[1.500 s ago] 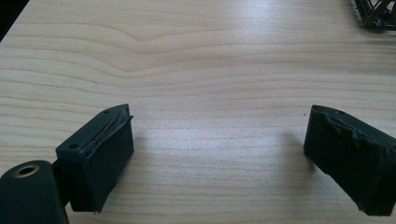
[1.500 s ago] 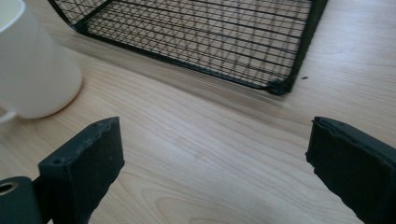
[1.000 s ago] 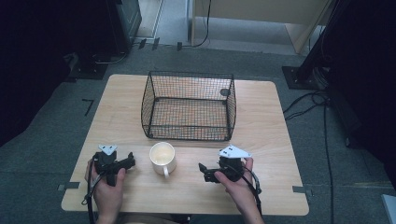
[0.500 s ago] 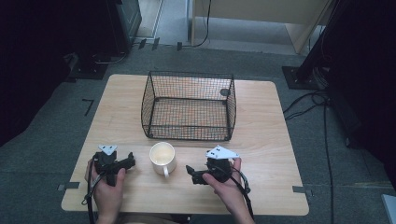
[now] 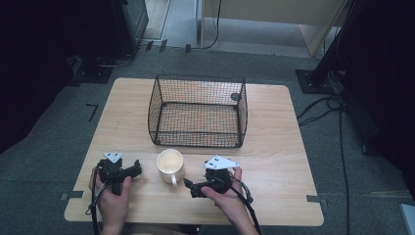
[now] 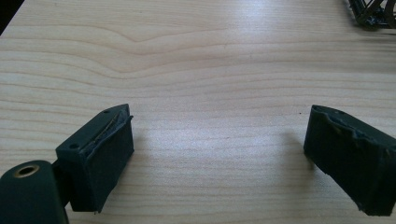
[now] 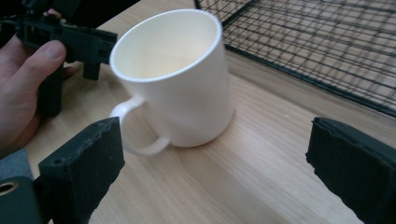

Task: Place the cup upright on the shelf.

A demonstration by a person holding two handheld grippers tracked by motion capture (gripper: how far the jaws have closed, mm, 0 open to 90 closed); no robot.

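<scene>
A white mug (image 5: 170,162) stands upright on the wooden table (image 5: 274,152), just in front of the black wire basket (image 5: 198,110). In the right gripper view the mug (image 7: 180,79) is close ahead, its handle (image 7: 135,137) turned toward the left jaw. My right gripper (image 5: 192,188) (image 7: 215,158) is open, a little to the right of the mug and aimed at it, not touching. My left gripper (image 5: 136,170) (image 6: 219,140) rests left of the mug, open over bare wood with nothing between its jaws.
The basket (image 7: 327,42) is empty apart from a small dark round thing (image 5: 235,96) at its back right wall. Its corner (image 6: 373,11) peeks into the left gripper view. The other hand with the left gripper (image 7: 70,37) lies beyond the mug.
My right gripper has slid left along the front of the table and turned its jaws toward the mug. The left gripper and the mug have stayed put.
</scene>
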